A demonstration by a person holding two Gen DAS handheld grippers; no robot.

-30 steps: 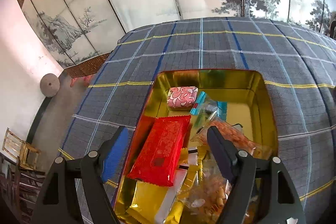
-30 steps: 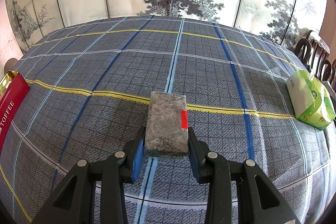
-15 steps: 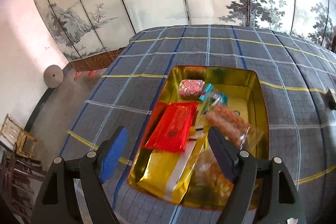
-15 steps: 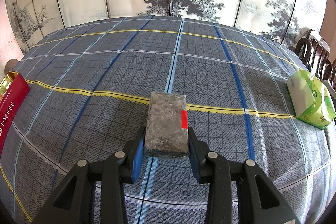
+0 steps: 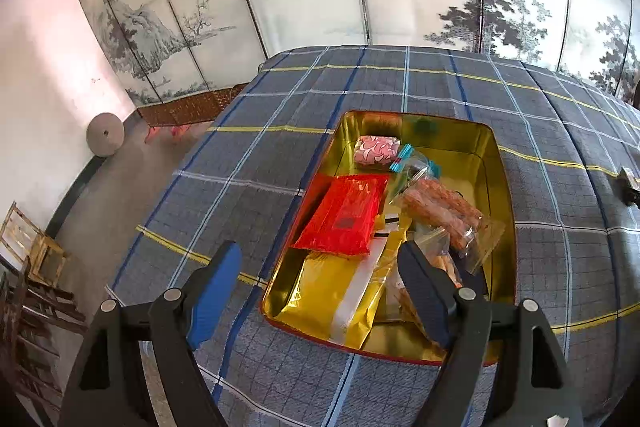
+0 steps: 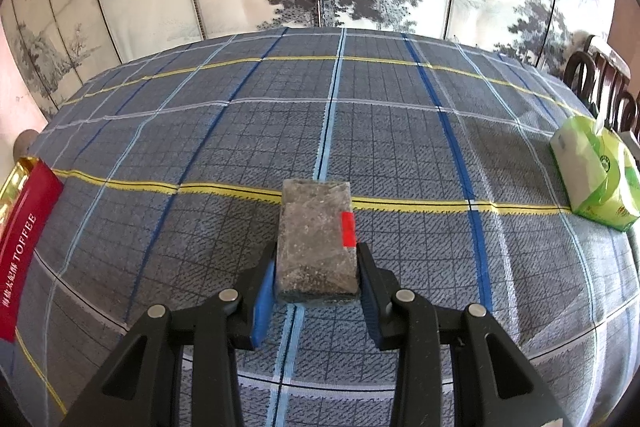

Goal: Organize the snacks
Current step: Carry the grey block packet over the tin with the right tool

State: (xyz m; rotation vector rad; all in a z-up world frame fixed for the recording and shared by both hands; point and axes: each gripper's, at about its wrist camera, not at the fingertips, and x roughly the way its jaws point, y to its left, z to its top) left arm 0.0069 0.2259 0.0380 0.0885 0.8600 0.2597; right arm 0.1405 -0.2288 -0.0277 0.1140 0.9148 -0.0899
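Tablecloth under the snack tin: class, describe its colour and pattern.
The tablecloth is grey-blue plaid with blue, pale-blue and yellow lines; clearest in the right wrist view.

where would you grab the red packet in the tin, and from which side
Grip the red packet across its two long edges near the middle, coming from above. It lies flat on top of the other snacks in the tin, so its sides are free and nothing covers it.
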